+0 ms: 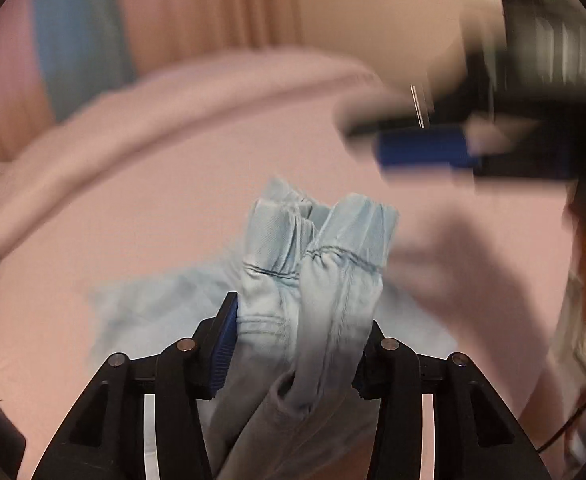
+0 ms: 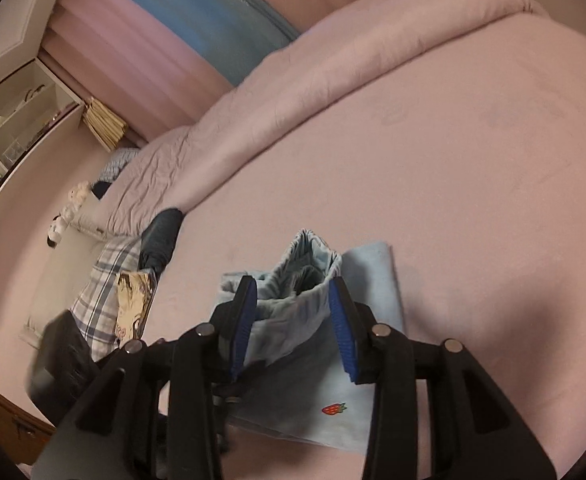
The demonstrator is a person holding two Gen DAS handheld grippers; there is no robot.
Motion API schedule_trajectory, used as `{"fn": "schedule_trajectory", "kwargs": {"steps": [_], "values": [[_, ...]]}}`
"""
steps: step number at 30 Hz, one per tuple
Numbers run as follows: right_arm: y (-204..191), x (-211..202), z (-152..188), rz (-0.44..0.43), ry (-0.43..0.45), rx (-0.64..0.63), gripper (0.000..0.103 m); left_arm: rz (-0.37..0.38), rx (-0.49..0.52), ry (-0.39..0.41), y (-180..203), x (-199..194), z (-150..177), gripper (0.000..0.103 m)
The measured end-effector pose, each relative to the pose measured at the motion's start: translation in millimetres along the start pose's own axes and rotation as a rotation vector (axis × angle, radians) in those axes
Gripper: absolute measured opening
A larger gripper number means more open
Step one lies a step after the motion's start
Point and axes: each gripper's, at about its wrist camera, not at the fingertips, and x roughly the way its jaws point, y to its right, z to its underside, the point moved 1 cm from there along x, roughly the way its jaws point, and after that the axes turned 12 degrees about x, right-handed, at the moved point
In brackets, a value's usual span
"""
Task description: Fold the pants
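Note:
Light blue pants (image 1: 313,280) lie on a pink bed. My left gripper (image 1: 297,328) is shut on a bunched cuffed end of the pants, which stands up between its blue pads. My right gripper (image 2: 293,304) holds another gathered end of the pants (image 2: 293,296) between its blue pads, above the flat folded part (image 2: 373,280) that carries a small strawberry patch (image 2: 333,409). The right gripper also shows blurred at the upper right of the left wrist view (image 1: 425,148).
The pink bed sheet (image 2: 453,160) spreads all around, with a rolled pink duvet (image 2: 333,60) along its far side. A dark garment (image 2: 161,236), a plaid pillow (image 2: 105,292) and a printed cushion (image 2: 133,304) lie at the left. Shelves (image 2: 17,116) stand against the wall.

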Motion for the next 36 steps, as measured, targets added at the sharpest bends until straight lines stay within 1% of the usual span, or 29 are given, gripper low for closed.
{"fn": "schedule_trajectory", "kwargs": {"steps": [1, 2, 3, 4, 5, 6, 9, 10, 11, 12, 13, 14, 15, 17, 18, 19, 20, 22, 23, 25, 27, 29, 31, 32, 33, 34, 36], "values": [[2.1, -2.3, -0.9, -0.006, 0.004, -0.002, 0.038, 0.015, 0.02, -0.046, 8.5, 14.4, 4.0, 0.046], [5.8, -1.4, -2.7, -0.01, -0.008, 0.009, 0.038, -0.011, 0.06, -0.061, 16.9, 24.0, 8.5, 0.047], [8.0, 1.1, -2.2, -0.013, -0.022, 0.016, 0.038, -0.055, 0.107, -0.045, 25.6, 26.7, 10.1, 0.049], [8.3, 5.0, -1.9, -0.018, -0.04, 0.017, 0.038, -0.079, 0.129, -0.03, 30.2, 25.9, 9.7, 0.049], [9.1, 9.7, -0.7, -0.03, -0.064, 0.01, 0.038, -0.093, 0.14, -0.024, 32.6, 26.0, 7.6, 0.05], [7.5, 17.6, 1.0, -0.054, -0.095, 0.007, 0.038, -0.084, 0.132, -0.029, 32.1, 25.8, 7.3, 0.05], [7.2, 50.3, 6.5, -0.13, -0.22, 0.039, 0.036, -0.008, 0.09, -0.03, 23.4, 23.5, 7.8, 0.051], [9.2, 61.8, 8.6, -0.139, -0.268, 0.055, 0.033, 0.019, 0.078, -0.036, 20.5, 21.3, 8.6, 0.051], [14.4, 71.8, 9.8, -0.108, -0.297, 0.073, 0.029, 0.048, 0.067, -0.041, 15.9, 14.8, 12.4, 0.051], [22.7, 82.0, 10.9, -0.032, -0.317, 0.086, 0.021, 0.078, 0.052, -0.035, 11.6, 10.4, 13.0, 0.051], [29.0, 85.6, 10.4, -0.002, -0.322, 0.092, 0.01, 0.123, 0.027, -0.004, 6.8, -2.5, 16.7, 0.051], [35.5, 86.2, 9.7, 0.0, -0.325, 0.109, 0.004, 0.149, 0.016, 0.01, 1.2, -7.7, 18.0, 0.051], [42.4, 84.7, 9.0, -0.01, -0.332, 0.137, 0.004, 0.186, -0.01, 0.033, -5.6, -19.7, 22.0, 0.051], [49.0, 80.5, 9.6, -0.02, -0.332, 0.137, 0.003, 0.204, -0.065, 0.074, -21.0, -37.8, 28.7, 0.051], [51.6, 78.9, 11.0, -0.014, -0.333, 0.129, 0.002, 0.2, -0.108, 0.097, -33.6, -44.9, 31.6, 0.051], [53.7, 77.6, 11.8, -0.014, -0.335, 0.128, 0.001, 0.185, -0.132, 0.103, -38.2, -49.8, 35.1, 0.051], [52.7, 75.8, 12.6, -0.014, -0.335, 0.127, 0.002, 0.139, -0.178, 0.106, -54.8, -51.9, 38.5, 0.051], [42.6, 72.0, 12.5, -0.016, -0.33, 0.114, 0.01, 0.073, -0.23, 0.088, -78.2, -44.0, 43.2, 0.051], [32.9, 68.5, 11.7, -0.023, -0.324, 0.086, 0.016, 0.056, -0.267, 0.068, -89.8, -38.9, 44.6, 0.051], [10.1, 66.3, 11.9, -0.021, -0.301, 0.001, 0.017, 0.041, -0.331, 0.044, -108.6, -25.4, 45.3, 0.051], [-4.8, 66.3, 13.8, -0.002, -0.298, -0.07, 0.017, 0.027, -0.359, 0.031, -107.5, -22.0, 53.9, 0.051], [-10.3, 68.1, 20.7, 0.04, -0.323, -0.123, 0.017, 0.014, -0.376, 0.001, -114.9, -5.1, 51.0, 0.051], [-9.4, 67.5, 34.5, 0.095, -0.36, -0.178, 0.017, 0.005, -0.39, -0.037, -119.1, 3.0, 52.2, 0.051], [-4.7, 65.1, 46.8, 0.142, -0.372, -0.223, 0.013, -0.001, -0.392, -0.05, -120.5, 9.7, 52.0, 0.051], [-0.5, 63.1, 56.2, 0.17, -0.374, -0.259, 0.01, 0.0, -0.392, -0.069, -121.2, 14.9, 51.0, 0.051], [2.0, 61.6, 62.0, 0.171, -0.376, -0.271, 0.009, 0.001, -0.387, -0.083, -122.3, 23.6, 50.8, 0.051], [15.8, 58.0, 72.1, 0.134, -0.365, -0.244, 0.006, -0.005, -0.369, -0.103, -120.9, 32.6, 55.4, 0.053]]}}
